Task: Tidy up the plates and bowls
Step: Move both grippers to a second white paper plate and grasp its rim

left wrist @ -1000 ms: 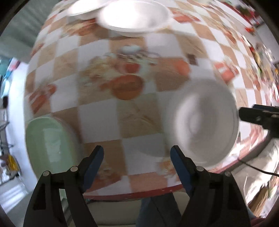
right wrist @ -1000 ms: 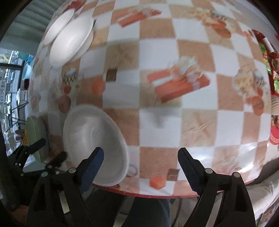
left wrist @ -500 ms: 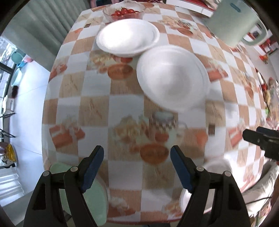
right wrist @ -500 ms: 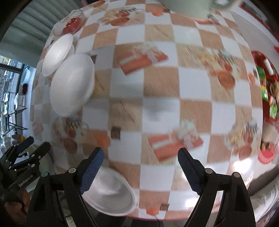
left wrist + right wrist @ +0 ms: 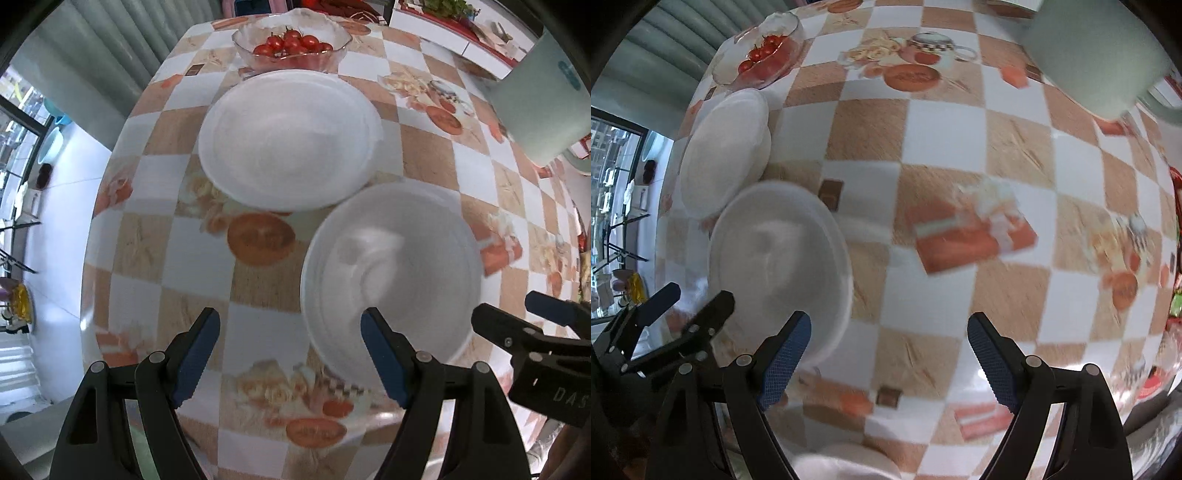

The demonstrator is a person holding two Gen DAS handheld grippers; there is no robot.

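Two white dishes lie side by side on the checkered tablecloth. The farther white plate [image 5: 290, 138] also shows in the right wrist view [image 5: 726, 147]. The nearer white bowl [image 5: 391, 273] shows in the right wrist view [image 5: 779, 266] too. My left gripper [image 5: 291, 360] is open and empty, its right finger over the near rim of the bowl. My right gripper [image 5: 888, 360] is open and empty over bare cloth, just right of the bowl. The right gripper's tips show at the left wrist view's right edge [image 5: 524, 325].
A glass bowl of cherry tomatoes [image 5: 291, 46] stands behind the plate. A pale green pitcher [image 5: 539, 107] stands at the far right. Another white dish [image 5: 846, 461] peeks in at the near table edge. The table's left edge drops to the floor.
Both grippers have moved forward over the table toward the two white dishes, which are now larger and closer. The green dish and the near white bowl have slipped out of the left view.
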